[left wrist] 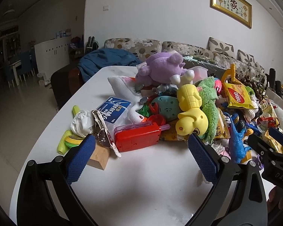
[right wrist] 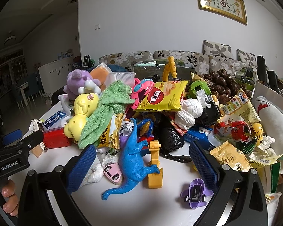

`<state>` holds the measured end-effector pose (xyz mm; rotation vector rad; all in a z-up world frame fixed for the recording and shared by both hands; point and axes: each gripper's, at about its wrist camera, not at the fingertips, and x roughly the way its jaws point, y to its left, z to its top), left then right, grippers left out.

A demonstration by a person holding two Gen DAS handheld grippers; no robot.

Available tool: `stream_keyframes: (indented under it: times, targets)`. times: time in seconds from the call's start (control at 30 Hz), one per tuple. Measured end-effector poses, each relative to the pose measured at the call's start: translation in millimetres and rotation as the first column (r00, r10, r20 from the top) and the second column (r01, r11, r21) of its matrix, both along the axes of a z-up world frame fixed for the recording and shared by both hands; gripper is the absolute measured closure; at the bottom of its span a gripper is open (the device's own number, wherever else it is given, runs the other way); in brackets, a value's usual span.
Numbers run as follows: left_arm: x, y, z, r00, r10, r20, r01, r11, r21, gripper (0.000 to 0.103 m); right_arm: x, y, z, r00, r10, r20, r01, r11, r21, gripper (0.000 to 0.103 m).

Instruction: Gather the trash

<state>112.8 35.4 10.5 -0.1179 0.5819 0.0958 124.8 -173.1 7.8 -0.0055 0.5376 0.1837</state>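
Observation:
A pile of toys and trash covers the white table (left wrist: 141, 179). Trash in it: a crumpled white tissue (left wrist: 82, 122), a torn brown wrapper (left wrist: 101, 131), a yellow Nabati wafer wrapper (right wrist: 161, 98), a crumpled black plastic bag (right wrist: 169, 137), white tissue balls (right wrist: 188, 113) and a yellow snack packet (right wrist: 231, 155). My left gripper (left wrist: 141, 150) is open and empty, just short of a red toy phone (left wrist: 137, 137). My right gripper (right wrist: 141, 162) is open and empty, its fingers either side of a blue toy dinosaur (right wrist: 132, 156).
Toys sit among the trash: a purple plush (left wrist: 160, 66), a yellow duck (left wrist: 190, 113), a green cloth (right wrist: 107, 109), a yellow toy excavator arm (right wrist: 154, 165), a purple toy car (right wrist: 195, 193), a wooden block (left wrist: 100, 156). A sofa (left wrist: 179, 49) stands behind the table.

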Motion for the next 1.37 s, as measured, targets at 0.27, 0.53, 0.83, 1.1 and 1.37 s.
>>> stream_keyframes:
  times: [0.27,0.53,0.83,1.1,1.37]
  targets:
    - [1,-2,-1,1.000,-0.007,-0.008,0.007,1.000,0.006,0.007,0,0,0,1.000,0.002,0.000,-0.002,1.000,0.000,0.005]
    - [1,-3,-1,1.000,-0.015,-0.008,0.015,1.000,0.009,0.007,0,1,0,1.000,0.003,-0.004,-0.003,1.000,-0.001,0.005]
    - [1,-4,-2,1.000,-0.023,-0.014,0.023,1.000,0.000,0.007,0,0,0,1.000,0.004,-0.003,-0.004,1.000,-0.001,0.005]
    - [2,-11,-3,0.999,-0.027,-0.024,0.028,0.998,0.047,0.007,1,0,0,1.000,0.002,-0.002,-0.002,1.000,-0.002,0.005]
    - [4,-3,-4,0.999,-0.013,-0.039,0.014,1.000,0.005,0.007,1,-1,0,1.000,-0.002,-0.005,0.002,1.000,0.002,0.005]
